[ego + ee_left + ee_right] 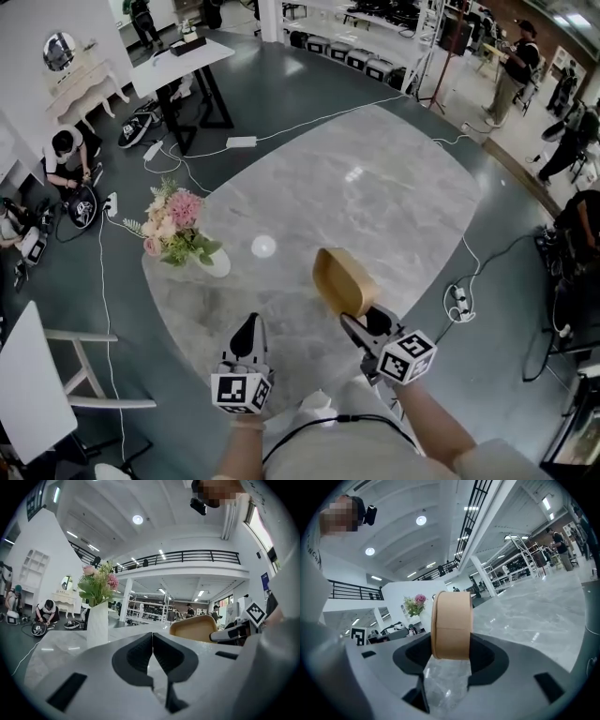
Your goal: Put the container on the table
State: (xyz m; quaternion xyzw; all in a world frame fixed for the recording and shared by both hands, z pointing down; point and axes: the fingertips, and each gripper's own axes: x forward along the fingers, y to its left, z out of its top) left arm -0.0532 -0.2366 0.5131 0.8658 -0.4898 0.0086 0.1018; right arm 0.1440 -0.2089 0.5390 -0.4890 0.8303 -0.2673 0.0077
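The grey marble table (375, 187) fills mid-frame, flowers (176, 230) at its left edge; my right claw (359, 325) clamps the tan container (339, 279), and my left claw (249, 326) is closed and empty.

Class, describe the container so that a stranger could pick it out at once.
Start at the big grey marble table. At its near side, right of the flower vase, the right tongs grip the container. It is the only tan, rounded thing there, tipped on edge.

Matt cardboard container (451, 625), glossy marbled table (375, 206)
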